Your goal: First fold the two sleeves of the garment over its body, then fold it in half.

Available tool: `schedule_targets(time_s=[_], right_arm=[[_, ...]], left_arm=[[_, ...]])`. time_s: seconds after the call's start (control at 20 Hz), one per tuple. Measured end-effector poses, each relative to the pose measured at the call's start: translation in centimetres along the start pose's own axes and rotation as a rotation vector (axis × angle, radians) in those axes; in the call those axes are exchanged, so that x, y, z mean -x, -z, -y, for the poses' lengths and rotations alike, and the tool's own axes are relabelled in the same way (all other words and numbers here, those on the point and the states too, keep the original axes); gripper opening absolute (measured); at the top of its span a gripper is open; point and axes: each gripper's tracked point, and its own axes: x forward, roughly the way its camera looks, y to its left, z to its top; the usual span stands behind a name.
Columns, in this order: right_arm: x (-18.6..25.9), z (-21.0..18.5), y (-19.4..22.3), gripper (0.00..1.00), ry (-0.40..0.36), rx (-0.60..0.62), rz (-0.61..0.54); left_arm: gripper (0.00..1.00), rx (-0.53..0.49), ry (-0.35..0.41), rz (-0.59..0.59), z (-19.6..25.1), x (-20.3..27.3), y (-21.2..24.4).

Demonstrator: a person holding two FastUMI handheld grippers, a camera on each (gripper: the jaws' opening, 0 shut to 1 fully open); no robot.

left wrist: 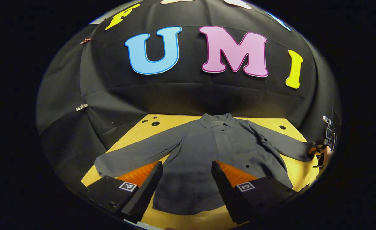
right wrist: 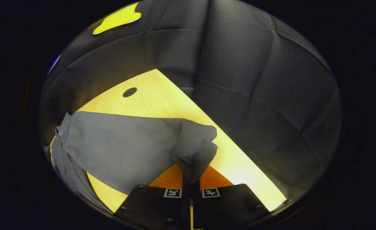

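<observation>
A dark grey long-sleeved shirt [left wrist: 203, 150] lies face up on the yellow table [left wrist: 172, 123], collar toward the wall and both sleeves spread out. My left gripper [left wrist: 187, 164] hovers open above the shirt's lower body with nothing between its fingers. One sleeve [left wrist: 136, 155] lies flat, reaching toward the table's left edge. The other sleeve [left wrist: 280, 143] ends at my right gripper [left wrist: 318, 150]. In the right gripper view that gripper [right wrist: 191, 180] is shut on the sleeve's cuff [right wrist: 195, 150], which bunches up just above the table, while the rest of the sleeve [right wrist: 127, 147] trails off to the left.
The table has round holes near its far corners [left wrist: 155, 123] [right wrist: 129, 92]. Its right edge [right wrist: 239, 156] runs close beside the held cuff. Black cloth walls enclose the table at the back and on both sides.
</observation>
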Motion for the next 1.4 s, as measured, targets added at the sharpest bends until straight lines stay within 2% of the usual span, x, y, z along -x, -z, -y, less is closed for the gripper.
schedule_targets(time_s=[0.1, 0.15, 0.2, 0.3, 0.35, 0.4, 0.55, 0.75, 0.9, 1.1, 1.4], right_arm=[[0.4, -0.2, 0.4, 0.06, -0.025, 0.001, -0.027], [0.4, -0.2, 0.0, 0.0, -0.019, 0.034, -0.019], [0.9, -0.2, -0.7, 0.06, -0.011, 0.072, -0.002], [2.6, -1.2, -2.3, 0.06, -0.014, 0.124, 0.034], [3.5, -2.1, -3.0, 0.06, -0.023, 0.138, 0.046], [4.5, -2.8, -3.8, 0.05, -0.035, 0.143, 0.062], [7.6, -5.9, -5.6, 0.05, -0.072, 0.162, 0.109], [11.0, -10.1, -7.1, 0.05, -0.112, 0.195, 0.149], [13.4, -13.8, -8.2, 0.05, -0.156, 0.233, 0.182], [16.7, -19.6, -9.3, 0.05, -0.217, 0.324, 0.232], [20.0, -29.9, -7.9, 0.05, -0.343, 0.428, 0.247]], left_arm=[[0.97, 0.01, -0.006, -0.008, -0.6, 0.1, 0.2], [0.97, 0.016, -0.009, -0.012, -0.9, 0.2, 0.4], [0.97, 0.018, -0.011, -0.014, -1.2, 0.3, 0.3], [0.97, 0.017, -0.018, -0.009, -1.9, 0.4, 0.3], [0.94, 0.018, -0.018, -0.01, -2.3, 0.4, 0.4], [0.97, 0.023, -0.017, -0.014, -2.5, 0.5, 0.6], [0.97, 0.043, -0.019, -0.016, -3.6, 0.8, 0.4], [0.97, -0.024, -0.018, 0.051, -5.1, 1.5, -0.9], [0.97, -0.045, -0.009, 0.087, -6.0, 2.1, -1.4], [0.97, -0.005, -0.007, 0.088, -7.3, 2.6, -0.5], [0.97, 0.06, -0.053, 0.053, -10.8, 3.2, 1.8]])
